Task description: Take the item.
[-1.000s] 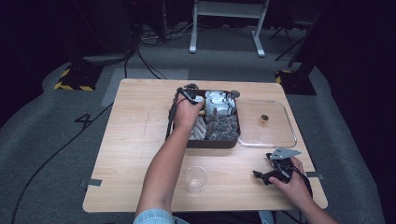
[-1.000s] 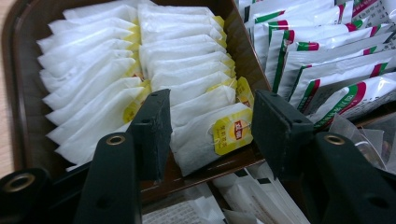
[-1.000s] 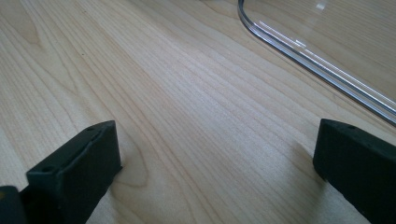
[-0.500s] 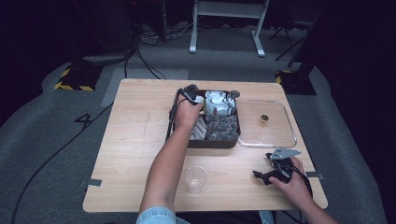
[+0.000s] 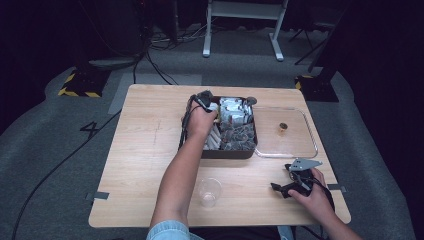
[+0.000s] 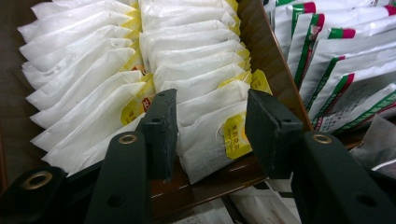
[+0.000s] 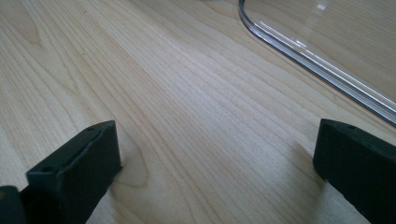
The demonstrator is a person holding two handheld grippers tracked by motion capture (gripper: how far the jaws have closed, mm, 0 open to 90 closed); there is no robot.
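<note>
Since the earlier frames the left gripper (image 6: 212, 133) has edged a little deeper over the dark brown compartmented box (image 5: 252, 145), and its jaws have just been closing around a tea bag. In the left gripper view the two black jaws now straddle the front white paper tea bag with a yellow tag (image 6: 210, 140), which stands at the near end of the right-hand row in its compartment. The pads sit just beside the bag's sides; whether they already press on it cannot be told.

The bag looks very light, soft and easily crumpled, and its neighbours lean tightly against it, so a gentle pinch across its upper edge, near the tag, seems safest.

The right gripper (image 7: 215, 163) rests on the pale wooden table (image 5: 150, 150), jaws spread wide and empty, near the rim of a clear plastic lid (image 5: 312, 142). A clear plastic cup (image 5: 210, 191) stands near the table's front edge.
</note>
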